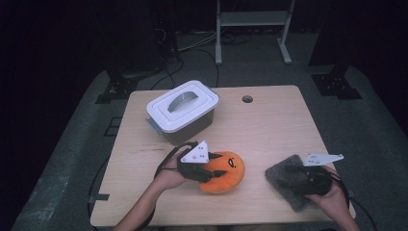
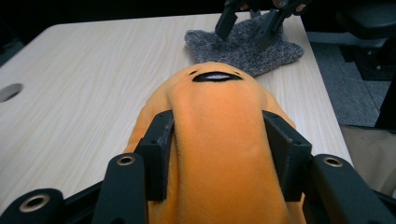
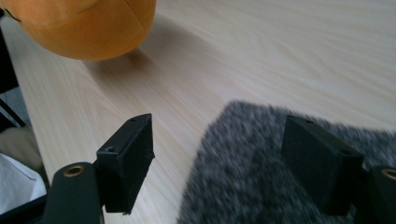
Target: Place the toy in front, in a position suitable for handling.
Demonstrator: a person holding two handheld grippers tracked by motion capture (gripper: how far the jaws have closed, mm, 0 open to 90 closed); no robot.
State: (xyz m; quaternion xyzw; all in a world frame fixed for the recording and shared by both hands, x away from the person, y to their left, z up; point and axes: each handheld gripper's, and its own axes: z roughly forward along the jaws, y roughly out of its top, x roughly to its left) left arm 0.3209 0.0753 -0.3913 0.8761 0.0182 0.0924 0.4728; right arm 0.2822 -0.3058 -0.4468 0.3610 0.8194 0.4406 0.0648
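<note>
An orange plush toy (image 1: 227,174) with a small black mouth lies near the table's front edge. My left gripper (image 1: 216,167) reaches it from the left. In the left gripper view its pads (image 2: 159,140) press on both sides of the toy (image 2: 217,154), which bulges up between them. To the right lies a grey fuzzy cloth (image 1: 276,174). My right gripper (image 1: 287,176) hovers over it, jaws spread wide. In the right gripper view one fingertip stands over bare wood and the other over the cloth (image 3: 243,172). The left gripper view shows that gripper (image 2: 247,23) above the cloth (image 2: 243,49).
A grey storage box with a white handled lid (image 1: 183,108) stands at the back left of the wooden table (image 1: 269,125). A round cable hole (image 1: 247,99) sits near the far edge. Behind the table are stands, cables and a white frame on the floor.
</note>
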